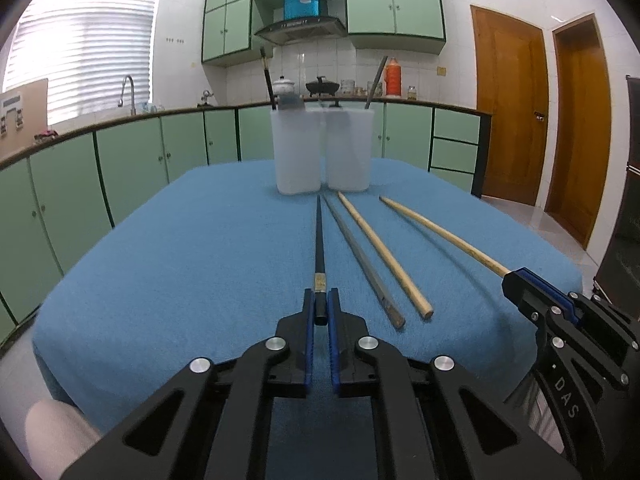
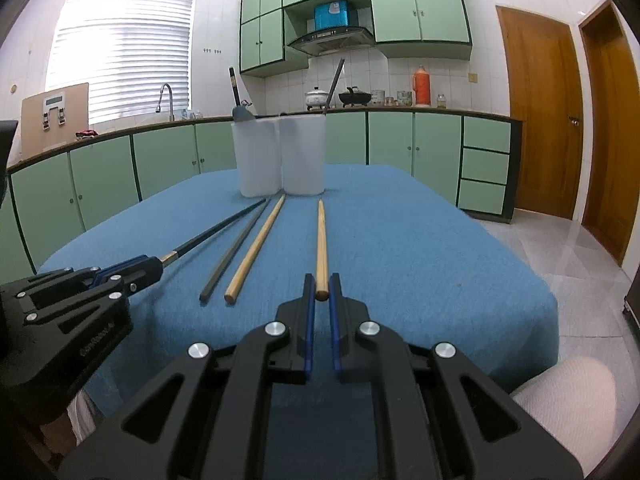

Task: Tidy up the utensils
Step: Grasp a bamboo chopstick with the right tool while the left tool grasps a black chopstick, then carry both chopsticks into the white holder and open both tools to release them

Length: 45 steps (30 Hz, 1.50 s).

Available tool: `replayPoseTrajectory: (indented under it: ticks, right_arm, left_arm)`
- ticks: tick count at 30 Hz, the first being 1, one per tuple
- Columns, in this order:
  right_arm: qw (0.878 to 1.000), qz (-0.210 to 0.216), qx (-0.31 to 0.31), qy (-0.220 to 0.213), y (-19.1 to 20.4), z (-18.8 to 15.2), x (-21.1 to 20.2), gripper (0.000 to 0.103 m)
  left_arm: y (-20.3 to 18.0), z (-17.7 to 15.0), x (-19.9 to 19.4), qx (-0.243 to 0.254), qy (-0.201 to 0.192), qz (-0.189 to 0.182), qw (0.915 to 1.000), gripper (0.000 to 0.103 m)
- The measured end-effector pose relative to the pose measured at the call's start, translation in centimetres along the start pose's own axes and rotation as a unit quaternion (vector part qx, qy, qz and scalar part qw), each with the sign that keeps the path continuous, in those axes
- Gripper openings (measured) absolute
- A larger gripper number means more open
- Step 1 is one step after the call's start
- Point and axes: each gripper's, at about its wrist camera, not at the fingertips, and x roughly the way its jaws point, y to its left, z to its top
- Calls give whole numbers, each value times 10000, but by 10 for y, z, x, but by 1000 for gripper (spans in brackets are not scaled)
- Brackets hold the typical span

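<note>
Four chopsticks lie on a blue tablecloth (image 1: 168, 248), pointing toward two translucent white containers (image 1: 298, 152) that stand touching each other at the far side; the black chopstick (image 1: 320, 240), leftmost, is slim and dark with a pale band near its near end, and the left gripper (image 1: 320, 312) has its blue pads closed on that end; next to the right lies a grey chopstick (image 1: 360, 256), then a pale wooden chopstick (image 1: 384, 252), both free on the cloth; farthest right, a second wooden chopstick (image 2: 321, 244) has its near end pinched between the closed pads of the right gripper (image 2: 321, 294); a dark utensil (image 2: 235, 88) sticks up from the left container and a grey stick (image 2: 334, 84) from the right one.
</note>
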Motion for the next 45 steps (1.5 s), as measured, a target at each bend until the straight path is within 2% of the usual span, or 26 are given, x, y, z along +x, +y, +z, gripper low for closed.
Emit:
replayPoseTrajectory:
  ticks: [9,12,21,26,33,39,45]
  right_arm:
    - [9996,148,-109,-217,-9,36,-18,6]
    - [9993,274,-74,-263,-16,56,-24,6]
    - [9979,568,-198,-220,-28,124,-27,6]
    - [9974,615,-329,-179,-28,160,-24,6]
    - [9944,1002,-342,16,-29,197,-12,6]
    - [9903,1331,-350,205,-28,227,-3,6]
    - [9882,1426,-504,243,-25,250,3,6]
  left_arm:
    - [2,29,-34,90,-575,-35,9983,6]
    - [4,44,-46,121,-804,-63,9967,6]
    - [12,94,-61,170,-1166,-176,9929,6]
    - [20,122,-57,26,-1113,-315,9933,6]
    - [36,154,-54,-133,-1111,-477,9926,6]
    - [40,173,-53,-149,-1164,-542,9916,6]
    - [47,190,-47,-165,-1164,-613,9912,6]
